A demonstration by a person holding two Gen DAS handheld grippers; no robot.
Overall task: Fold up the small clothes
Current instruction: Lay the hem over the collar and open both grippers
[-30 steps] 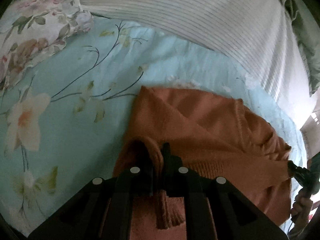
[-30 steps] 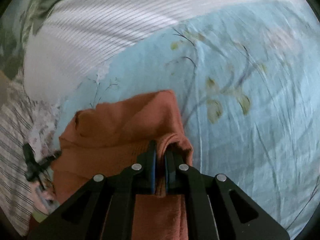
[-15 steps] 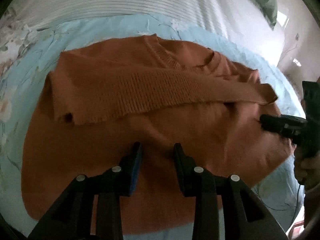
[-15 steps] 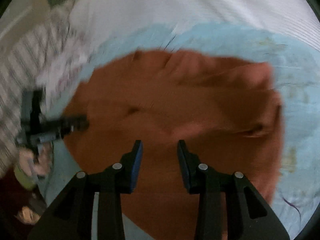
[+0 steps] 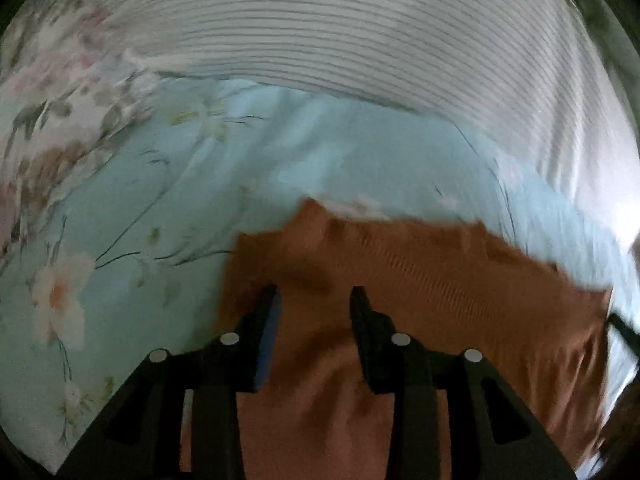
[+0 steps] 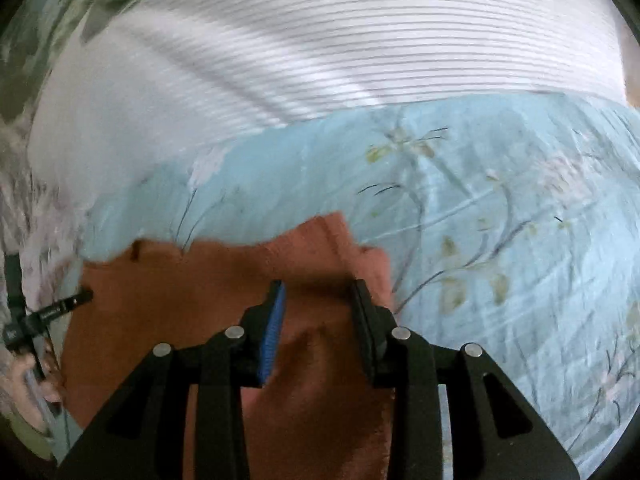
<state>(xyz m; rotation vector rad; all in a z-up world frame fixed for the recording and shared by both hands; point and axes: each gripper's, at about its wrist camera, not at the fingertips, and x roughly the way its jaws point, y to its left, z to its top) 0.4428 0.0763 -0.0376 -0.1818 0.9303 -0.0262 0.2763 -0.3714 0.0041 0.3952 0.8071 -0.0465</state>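
Note:
A rust-orange knit sweater (image 5: 420, 280) lies folded on a light blue floral bedsheet (image 5: 152, 208). My left gripper (image 5: 314, 300) is open, its fingers over the sweater's left end, holding nothing. In the right wrist view the sweater (image 6: 208, 280) fills the lower left, and my right gripper (image 6: 318, 292) is open over its right end, empty. The left gripper (image 6: 52, 312) also shows at that view's left edge with the hand that holds it. Both views are motion-blurred.
A white striped pillow or cover (image 5: 340, 28) lies beyond the sweater, also in the right wrist view (image 6: 320, 40). A pink-flowered fabric (image 5: 44, 92) is at the far left. Green patterned fabric (image 6: 52, 12) is at the right wrist view's upper left.
A second ago both grippers were shut on the sweater's edge. They let go, drew back above the sweater, and now have dropped low again at its two ends, jaws open.

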